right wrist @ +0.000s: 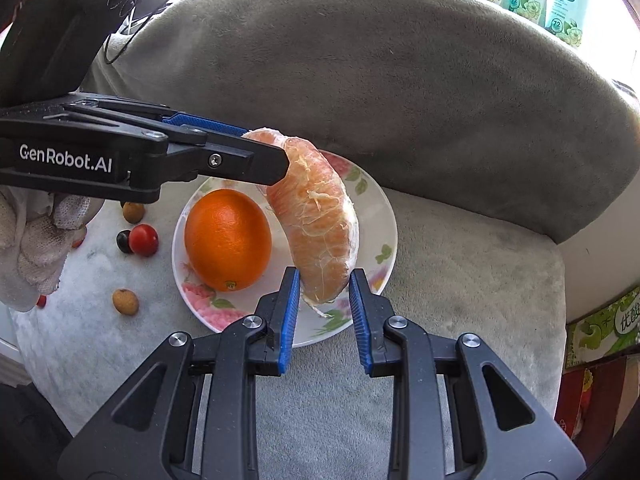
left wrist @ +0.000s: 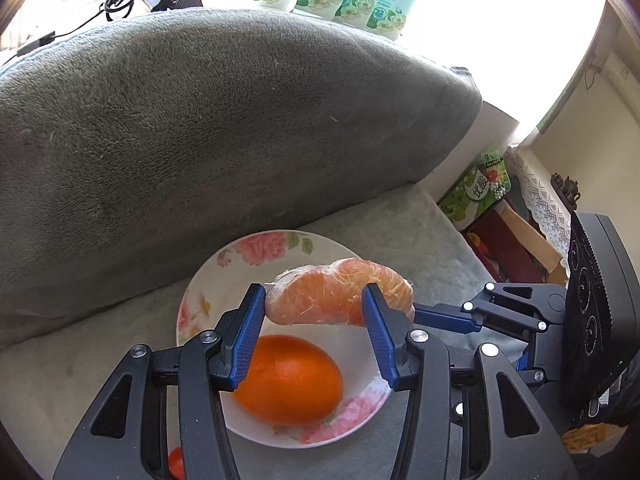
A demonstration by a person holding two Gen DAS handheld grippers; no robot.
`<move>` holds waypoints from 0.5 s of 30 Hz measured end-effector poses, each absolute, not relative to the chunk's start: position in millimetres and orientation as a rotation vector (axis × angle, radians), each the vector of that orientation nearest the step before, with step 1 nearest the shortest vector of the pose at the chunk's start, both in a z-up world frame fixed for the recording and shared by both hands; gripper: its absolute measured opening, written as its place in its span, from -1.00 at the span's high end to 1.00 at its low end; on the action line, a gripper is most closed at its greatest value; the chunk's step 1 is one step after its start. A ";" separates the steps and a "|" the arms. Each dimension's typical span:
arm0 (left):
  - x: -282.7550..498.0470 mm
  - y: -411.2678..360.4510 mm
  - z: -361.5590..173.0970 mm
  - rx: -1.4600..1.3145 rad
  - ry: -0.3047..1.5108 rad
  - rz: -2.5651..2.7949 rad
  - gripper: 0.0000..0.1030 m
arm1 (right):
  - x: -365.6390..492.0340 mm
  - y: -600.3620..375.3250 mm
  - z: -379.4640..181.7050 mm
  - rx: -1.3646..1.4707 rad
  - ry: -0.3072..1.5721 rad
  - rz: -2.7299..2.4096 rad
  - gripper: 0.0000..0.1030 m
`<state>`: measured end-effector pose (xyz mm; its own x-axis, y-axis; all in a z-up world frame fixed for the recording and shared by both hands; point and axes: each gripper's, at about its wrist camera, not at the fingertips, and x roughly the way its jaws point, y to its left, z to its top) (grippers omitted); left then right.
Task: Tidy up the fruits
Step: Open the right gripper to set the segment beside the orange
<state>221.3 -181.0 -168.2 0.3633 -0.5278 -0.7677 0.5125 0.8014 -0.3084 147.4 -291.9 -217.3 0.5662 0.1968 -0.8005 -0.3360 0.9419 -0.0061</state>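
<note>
Right wrist view: both jaws clench a peeled segment [right wrist: 316, 216] above the plate [right wrist: 384, 216], orange [right wrist: 227, 240] beside

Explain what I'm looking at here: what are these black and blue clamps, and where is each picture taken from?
Those are handheld tongs; a person holds one pair in each hand, and each carries a camera looking along its fingers. One picture is from the left tongs, the other from the right tongs. Together they hold a peeled pomelo segment by its two ends above a flowered plate, which carries a whole orange. The plate sits on a grey cushioned seat. Small fruits lie beside the plate, near a gloved hand.
</note>
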 end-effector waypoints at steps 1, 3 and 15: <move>223.4 -182.7 -169.3 -0.015 0.999 -0.666 0.07 | 149.9 -293.4 -218.2 -0.161 0.919 0.313 0.49; 227.4 -185.4 -171.2 -0.012 1.005 -0.654 0.07 | 154.5 -295.9 -219.0 -0.152 0.920 0.308 0.49; 231.3 -180.1 -163.8 -0.007 0.999 -0.605 0.07 | 160.9 -301.0 -215.4 -0.162 0.900 0.246 -0.12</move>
